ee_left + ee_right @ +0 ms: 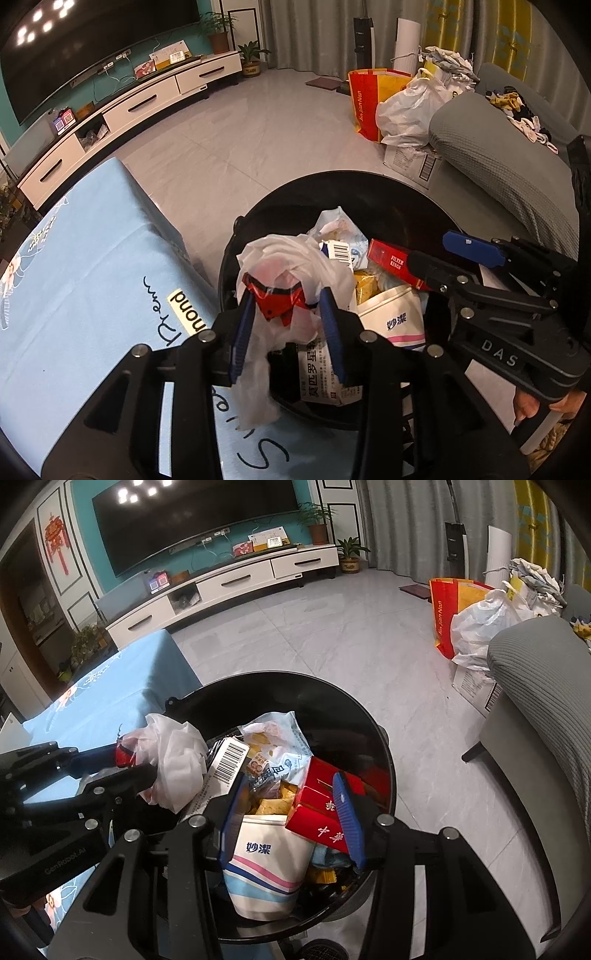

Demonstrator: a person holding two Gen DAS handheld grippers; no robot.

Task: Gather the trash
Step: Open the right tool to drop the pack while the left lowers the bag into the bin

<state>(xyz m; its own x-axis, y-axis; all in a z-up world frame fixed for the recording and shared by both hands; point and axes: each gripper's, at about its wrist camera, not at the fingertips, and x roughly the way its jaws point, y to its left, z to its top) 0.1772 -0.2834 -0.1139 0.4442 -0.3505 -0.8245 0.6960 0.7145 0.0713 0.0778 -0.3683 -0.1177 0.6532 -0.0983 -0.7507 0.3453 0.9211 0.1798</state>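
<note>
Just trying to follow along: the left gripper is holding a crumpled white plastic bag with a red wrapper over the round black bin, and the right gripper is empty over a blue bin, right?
Nearly. The bin under the right gripper is the same round black bin, not blue, as the right wrist view shows. The rest holds: the left gripper holds the crumpled white plastic bag with a red wrapper.

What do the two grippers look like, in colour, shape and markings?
Both are black angular frames with silver bolt heads and two flat, ribbed blue fingers. The right gripper carries white "DAS" lettering on its body. The left gripper shows faint "GenRobot.AI" lettering. No cables show.
</note>
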